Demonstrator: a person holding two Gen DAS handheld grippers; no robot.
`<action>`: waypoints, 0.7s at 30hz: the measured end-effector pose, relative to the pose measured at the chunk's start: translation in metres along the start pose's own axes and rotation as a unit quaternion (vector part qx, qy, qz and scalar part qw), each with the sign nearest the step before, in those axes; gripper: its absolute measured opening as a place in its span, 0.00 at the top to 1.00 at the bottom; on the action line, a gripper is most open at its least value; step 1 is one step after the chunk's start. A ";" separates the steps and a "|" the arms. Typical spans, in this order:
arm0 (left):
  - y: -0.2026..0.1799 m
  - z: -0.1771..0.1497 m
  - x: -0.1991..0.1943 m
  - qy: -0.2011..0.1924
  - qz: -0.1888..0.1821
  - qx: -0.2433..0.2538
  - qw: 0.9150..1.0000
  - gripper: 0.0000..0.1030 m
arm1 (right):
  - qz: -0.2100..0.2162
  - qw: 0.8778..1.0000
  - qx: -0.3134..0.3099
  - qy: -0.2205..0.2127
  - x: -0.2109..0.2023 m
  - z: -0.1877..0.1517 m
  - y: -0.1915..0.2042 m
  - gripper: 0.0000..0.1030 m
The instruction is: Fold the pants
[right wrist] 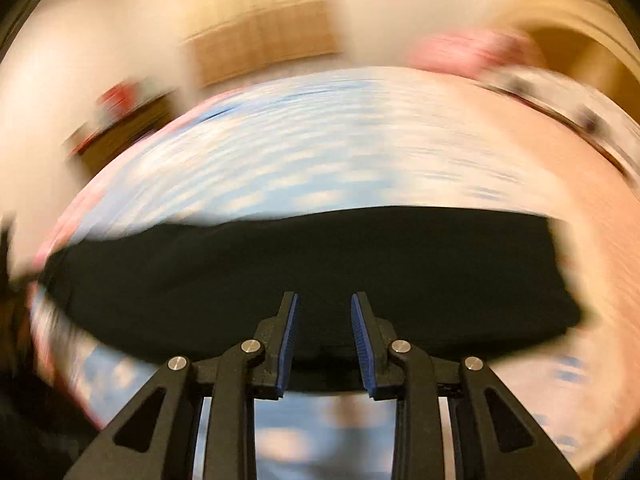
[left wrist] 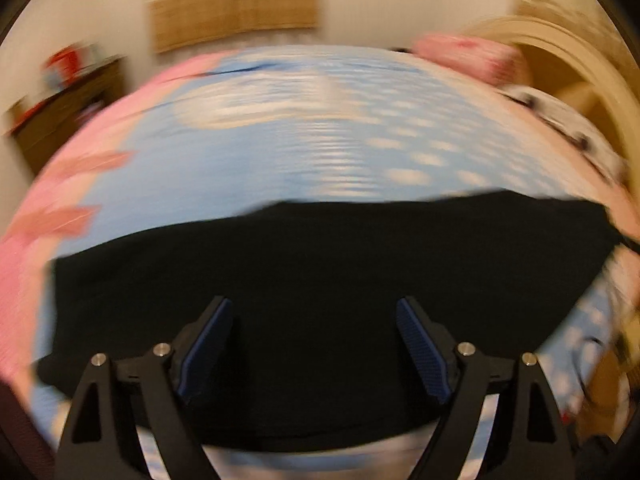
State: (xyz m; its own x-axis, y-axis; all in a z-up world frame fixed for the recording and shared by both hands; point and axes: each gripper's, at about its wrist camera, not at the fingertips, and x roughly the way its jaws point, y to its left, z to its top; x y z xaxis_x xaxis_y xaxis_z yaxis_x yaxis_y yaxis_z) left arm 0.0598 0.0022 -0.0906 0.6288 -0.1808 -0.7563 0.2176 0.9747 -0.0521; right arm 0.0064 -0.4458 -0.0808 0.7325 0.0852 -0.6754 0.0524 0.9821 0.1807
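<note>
Currently: black pants (left wrist: 328, 280) lying flat on bed (left wrist: 304, 152), spread as a wide dark band across the near part of the mattress, far edge roughly straight, no visible pattern or detail on the fabric. Same band in right wrist view (right wrist: 312, 276), near edge curving just ahead of the fingers.

Left gripper (left wrist: 314, 308) above the pants, fingers (left wrist: 208, 344) spread wide, nothing between them, blue pads bare. Right gripper (right wrist: 324, 300) also over the pants, near their front edge, fingers (right wrist: 288, 340) parted by a narrow gap, no cloth pinched; released.

Both views heavily motion-blurred.

Bed cover light blue with white cloud-like spots, pink border (left wrist: 80, 168) on the left side. Pink pillow (left wrist: 468, 56) at far right, white item with dark spots (left wrist: 560, 120) beside it; cannot tell what exactly. Curved pale wooden headboard (left wrist: 580, 52) at right. Cream wall behind, woven tan blind or mat (left wrist: 236, 8) hanging on it. Dark wooden cabinet (left wrist: 68, 112) at far left with red and white clutter on top, too blurred to identify.
</note>
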 end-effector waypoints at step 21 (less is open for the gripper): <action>-0.123 -0.013 0.032 0.012 -0.094 0.113 0.989 0.16 | -0.003 0.977 0.212 0.024 0.005 -0.004 -0.162 0.81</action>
State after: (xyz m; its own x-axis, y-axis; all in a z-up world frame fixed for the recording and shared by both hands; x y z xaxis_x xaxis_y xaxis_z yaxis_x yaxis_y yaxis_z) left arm 0.0436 -0.1220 -0.1165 0.5444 -0.3502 -0.7622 0.4918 0.8694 -0.0482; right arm -0.0010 -0.6041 -0.1167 0.6994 0.0966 -0.7082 0.3414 0.8253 0.4498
